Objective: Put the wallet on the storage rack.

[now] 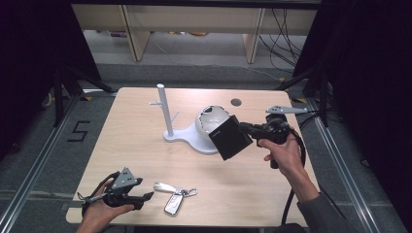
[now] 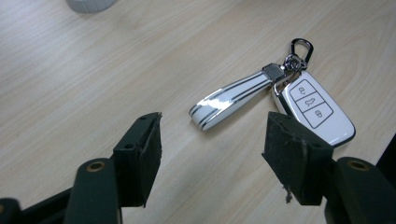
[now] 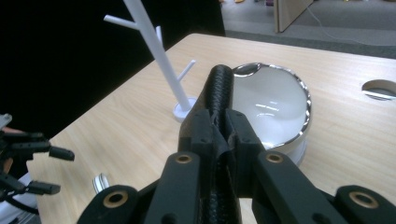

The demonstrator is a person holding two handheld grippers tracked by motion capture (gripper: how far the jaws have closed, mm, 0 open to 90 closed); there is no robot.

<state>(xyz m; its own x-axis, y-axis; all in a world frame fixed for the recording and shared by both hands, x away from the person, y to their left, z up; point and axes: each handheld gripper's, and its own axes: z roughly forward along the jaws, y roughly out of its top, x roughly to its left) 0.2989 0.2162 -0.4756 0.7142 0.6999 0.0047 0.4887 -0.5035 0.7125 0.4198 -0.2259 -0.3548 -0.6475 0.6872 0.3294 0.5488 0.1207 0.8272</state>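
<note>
Where the high view looks down, a pale wood-grain table (image 1: 145, 160) with rounded corners stands on grey floor, with dark curtains at both sides, light cabinet legs and loose cables beyond its far edge, and a round cable hole (image 1: 236, 102) near that edge.

Item: white stand (image 1: 165, 114), an upright post with short side pegs, on a white base that also carries a white bowl (image 1: 210, 121) with a silvery rim; mid-table.

Item: key fob (image 1: 174, 204), white with a chrome edge and three buttons, lying flat near the front edge. A white strap (image 1: 164, 187) and a metal clip (image 1: 191, 192) are joined to it.

Item: left gripper (image 1: 145, 196), at the front left corner, jaws set apart with nothing between them. Its fingertips sit just short of the strap's end, not touching it, the fob lying just beyond.

Item: right gripper (image 1: 241, 128), raised above the table at the right, jaws clamped tight on a black wallet (image 1: 230, 138). The wallet hangs tilted in front of the bowl and clear of the table.

Obscured: the wallet covers the bowl's right side in the high view. In the right gripper view the wallet's textured edge (image 3: 219, 93) is seen end-on, so its faces cannot be made out. The right jaw partly covers the fob in the left gripper view.
</note>
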